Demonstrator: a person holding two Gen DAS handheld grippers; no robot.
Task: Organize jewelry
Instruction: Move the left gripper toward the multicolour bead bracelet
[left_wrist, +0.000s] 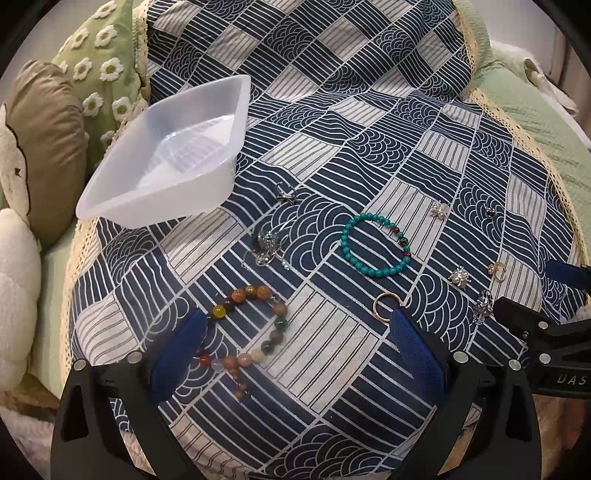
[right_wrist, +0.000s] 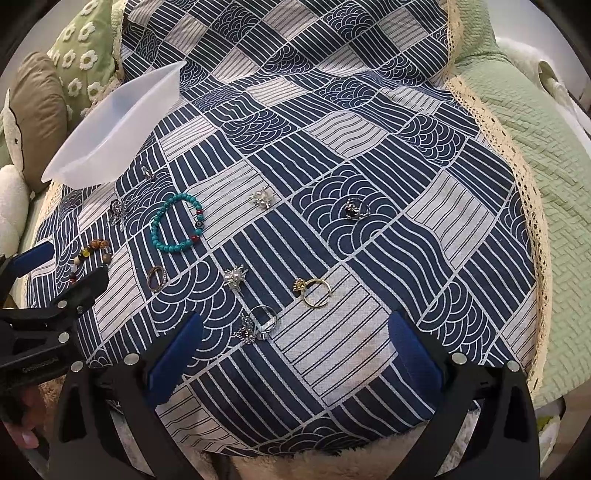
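Right wrist view: mixed-bead bracelet (right_wrist: 88, 254) half hidden behind left tongs (right_wrist: 48, 273). Left wrist view: left tongs' pad covers part of the same bracelet (left_wrist: 251, 325). Small silver charms (left_wrist: 266, 247) beyond the tongs too tangled to identify.

Translucent plastic tray (left_wrist: 162, 155); matt woven cloth (left_wrist: 351, 110).

We find open patterned cloth (right_wrist: 388, 155) across the upper right of the right wrist view. Lower left is crowded: turquoise bracelet (right_wrist: 176, 222), scattered rings, and the plastic tray (right_wrist: 110, 129) blocking the upper left.
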